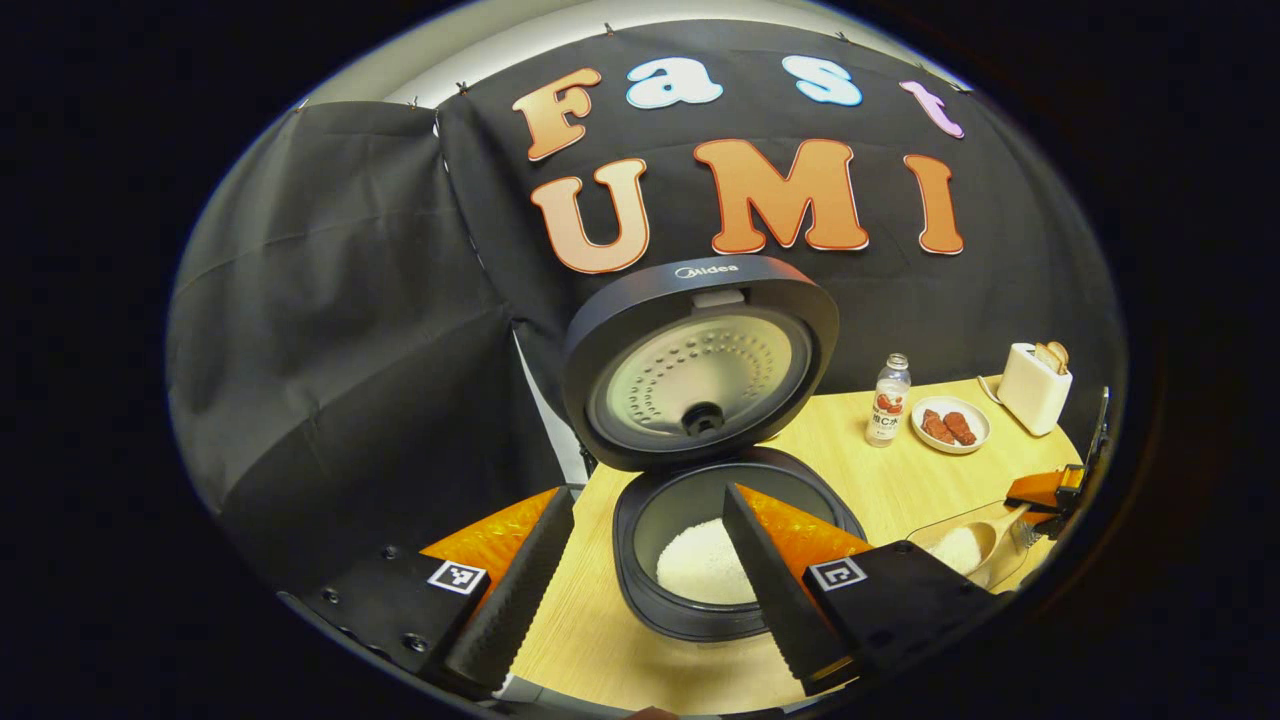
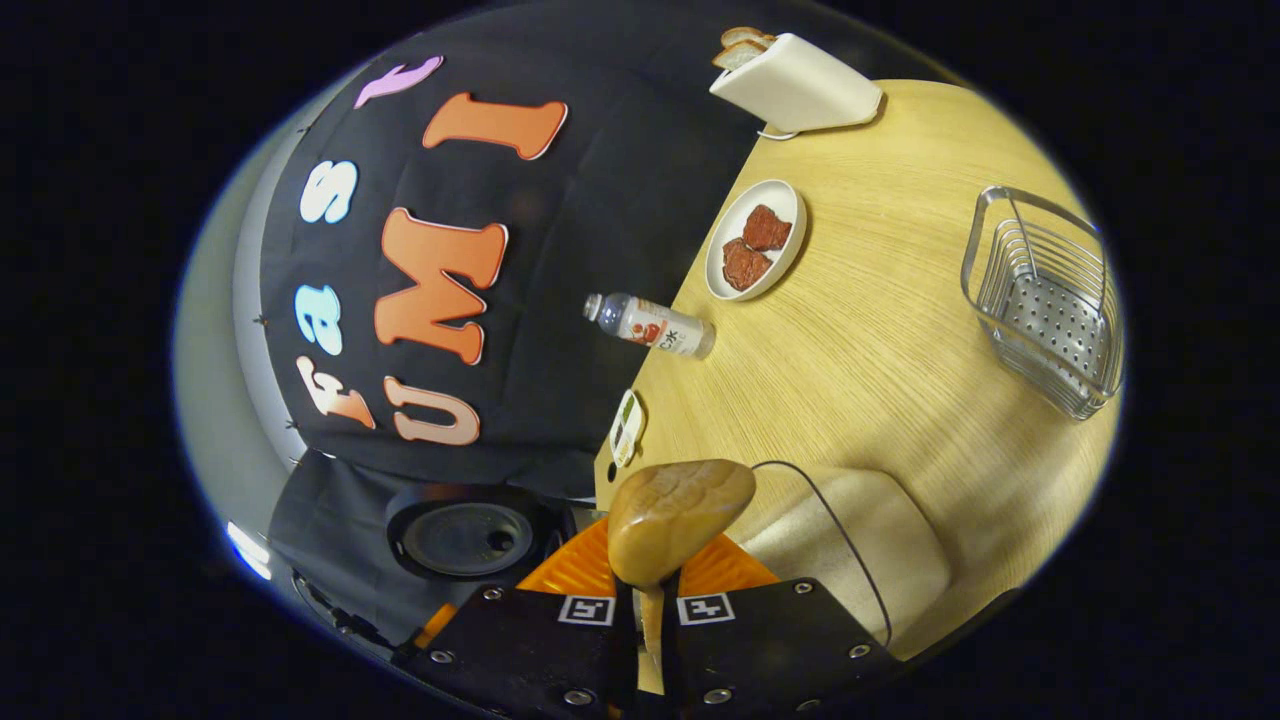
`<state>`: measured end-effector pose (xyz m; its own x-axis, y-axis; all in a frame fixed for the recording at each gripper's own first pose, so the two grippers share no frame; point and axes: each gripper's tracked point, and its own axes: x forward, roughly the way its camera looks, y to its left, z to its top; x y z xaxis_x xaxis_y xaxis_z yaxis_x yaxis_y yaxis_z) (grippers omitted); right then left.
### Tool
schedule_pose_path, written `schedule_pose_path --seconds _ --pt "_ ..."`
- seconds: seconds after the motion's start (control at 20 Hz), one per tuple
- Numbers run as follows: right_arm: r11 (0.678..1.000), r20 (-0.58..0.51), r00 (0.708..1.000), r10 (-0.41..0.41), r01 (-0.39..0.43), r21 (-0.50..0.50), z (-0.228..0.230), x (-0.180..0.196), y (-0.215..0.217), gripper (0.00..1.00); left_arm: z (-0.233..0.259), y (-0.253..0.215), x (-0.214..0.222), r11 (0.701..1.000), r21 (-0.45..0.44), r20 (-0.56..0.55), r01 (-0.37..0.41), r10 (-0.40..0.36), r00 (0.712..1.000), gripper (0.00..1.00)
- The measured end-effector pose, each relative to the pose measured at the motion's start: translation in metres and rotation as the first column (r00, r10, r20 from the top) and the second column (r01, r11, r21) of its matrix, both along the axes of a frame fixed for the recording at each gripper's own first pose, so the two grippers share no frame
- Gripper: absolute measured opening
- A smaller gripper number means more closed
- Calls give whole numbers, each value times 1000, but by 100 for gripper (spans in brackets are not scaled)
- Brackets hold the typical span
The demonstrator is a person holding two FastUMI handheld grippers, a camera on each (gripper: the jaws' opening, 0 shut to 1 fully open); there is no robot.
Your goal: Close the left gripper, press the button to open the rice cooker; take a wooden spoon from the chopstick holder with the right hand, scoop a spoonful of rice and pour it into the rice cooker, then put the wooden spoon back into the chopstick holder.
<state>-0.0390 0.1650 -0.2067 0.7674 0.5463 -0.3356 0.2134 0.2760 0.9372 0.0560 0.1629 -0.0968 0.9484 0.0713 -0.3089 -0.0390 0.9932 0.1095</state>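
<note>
Wooden tabletop (image 1: 590, 620) carries everything, and the rice cooker (image 1: 720, 560) sits at its left end with the lid (image 1: 700, 360) swung up and standing open toward the booth's cloth wall. White rice (image 1: 700, 565) lies heaped in the inner pot.

In the left gripper view, the left gripper (image 1: 650, 600) hangs just in front of the rice cooker with its two fingers spread wide, nothing between them; one finger crosses in front of the pot's rim.

To the right of the rice cooker, in that same view, the wooden spoon (image 1: 985, 540) sits in a clear container (image 1: 950, 530) of rice, with the right gripper (image 1: 1050, 490) at its handle. In the right gripper view, the right gripper (image 2: 648, 610) is clamped tight on the spoon's handle, the bowl (image 2: 680, 515) of the wooden spoon standing up close before the camera, over the pale rice in the container.

Beyond the rice cooker, farther right along the wall, stand a small bottle (image 1: 888, 400), a white plate (image 1: 950, 425) with two reddish-brown pieces, and a white toaster (image 1: 1035, 385) holding bread. The chopstick holder (image 2: 1045, 300), a wire rack, sits on the table well apart from the rice cooker.
</note>
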Motion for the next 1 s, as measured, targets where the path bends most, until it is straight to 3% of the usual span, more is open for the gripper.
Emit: schedule_pose_path --seconds 0.3,0.5,0.7,1.0 --pt "985 11 999 -49 47 168 33 12 -23 9 10 -5 -2 1000 -20 28 -15 16 999 100" --pt "947 -9 998 -64 63 314 57 22 -23 8 15 -1 -6 998 -45 47 -47 49 998 96" --pt "915 -16 1000 -20 25 402 77 33 1 8 14 8 -16 993 -83 56 -88 92 994 100" --pt "854 -21 998 63 -43 519 110 57 66 9 11 42 -36 977 -144 65 -157 167 984 96"
